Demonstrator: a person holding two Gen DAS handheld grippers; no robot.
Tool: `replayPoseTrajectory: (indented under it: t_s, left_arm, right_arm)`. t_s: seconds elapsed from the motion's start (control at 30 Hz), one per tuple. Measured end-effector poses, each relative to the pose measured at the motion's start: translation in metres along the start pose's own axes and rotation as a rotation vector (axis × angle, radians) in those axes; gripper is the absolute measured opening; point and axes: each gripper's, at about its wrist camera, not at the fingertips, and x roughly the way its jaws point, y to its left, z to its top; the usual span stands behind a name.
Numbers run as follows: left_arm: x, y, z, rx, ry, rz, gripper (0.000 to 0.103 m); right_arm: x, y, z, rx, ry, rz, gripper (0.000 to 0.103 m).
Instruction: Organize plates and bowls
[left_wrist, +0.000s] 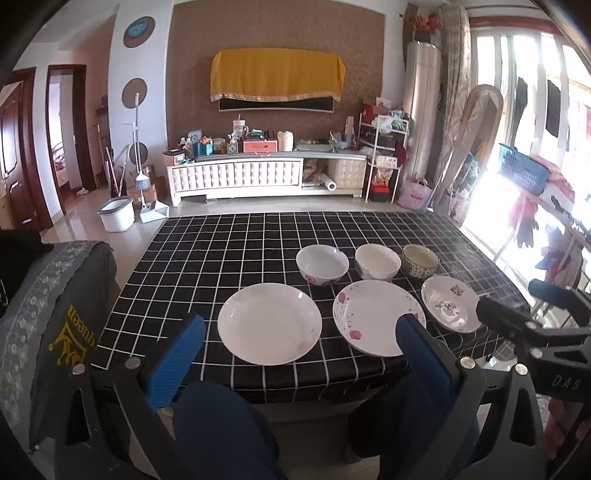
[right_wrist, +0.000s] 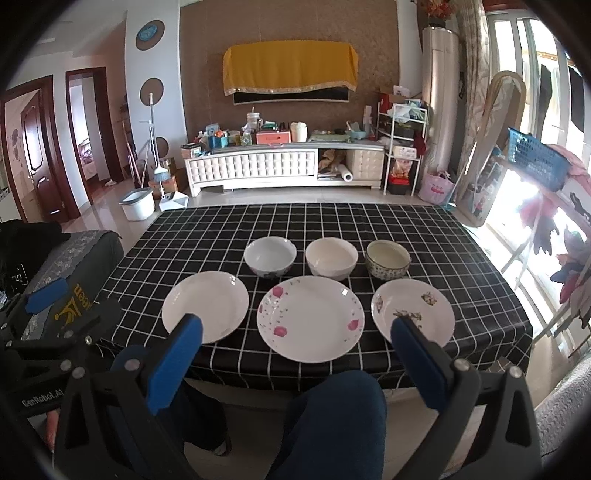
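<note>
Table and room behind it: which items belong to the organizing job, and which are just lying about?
Job: plain white plate, pink-flowered plate, small patterned plate, three bowls.

Lying about: bucket, broom, blue basket, checked tablecloth.

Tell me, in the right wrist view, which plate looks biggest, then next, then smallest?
1. pink-flower plate, largest.
2. plain white plate and speckled plate look about alike; I can't rank them.
</note>
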Motion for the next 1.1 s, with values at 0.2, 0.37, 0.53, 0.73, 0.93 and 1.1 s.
replayPoseTrajectory:
  t_s: [0.2,0.37,0.53,0.73,0.93,1.1]
  left_arm:
    - [0.009,0.012,0.011,-0.024,0.003,0.008,0.102]
    - [0.026,0.029,0.021,-0.047,0.042,0.013,0.102]
    - [0.05,0.048,0.03,-0.086,0.093,0.022,0.103]
    - [0.085,0.074,0.033,-0.141,0.154,0.078,0.103]
    - [0.125,0.098,0.032,-0.202,0.22,0.095,0.103]
    - [0.16,0.113,0.034,-0.229,0.263,0.102,0.103]
  right_arm:
    - [0.01,0.003,0.011,-0.001,-0.01,0.015,0.103]
    - [0.023,0.011,0.024,-0.032,-0.042,0.041,0.103]
    - [0.048,0.025,0.041,-0.067,-0.019,0.085,0.103]
    - [0.093,0.05,0.05,-0.144,0.086,0.113,0.103]
    - [0.143,0.06,0.051,-0.141,0.194,0.163,0.103]
    - [0.179,0.066,0.056,-0.147,0.24,0.178,0.103]
